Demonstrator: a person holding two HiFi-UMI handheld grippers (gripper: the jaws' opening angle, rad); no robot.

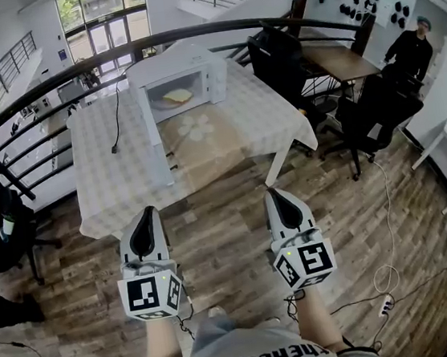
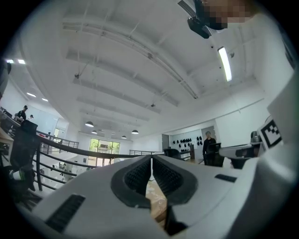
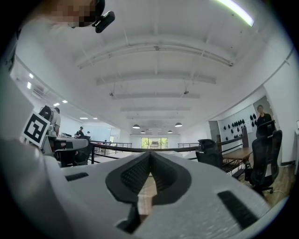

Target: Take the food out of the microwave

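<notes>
My left claw (image 1: 147,215): jaws together, empty, short of the worktop's (image 1: 119,186) near edge.
My right claw (image 1: 274,196): jaws together, empty.
Food (image 1: 177,97): inside the open microwave (image 1: 193,64), far on the worktop.

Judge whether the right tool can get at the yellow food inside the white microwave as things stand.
Probably yes, once the person steps closer. The white microwave has its door open, leaving the yellow food exposed with nothing blocking the way. The right tool, jaws shut, is short of the checked table.

Left gripper (image 2: 151,159), jaws together, under a high white ceiling (image 2: 140,70)
</notes>
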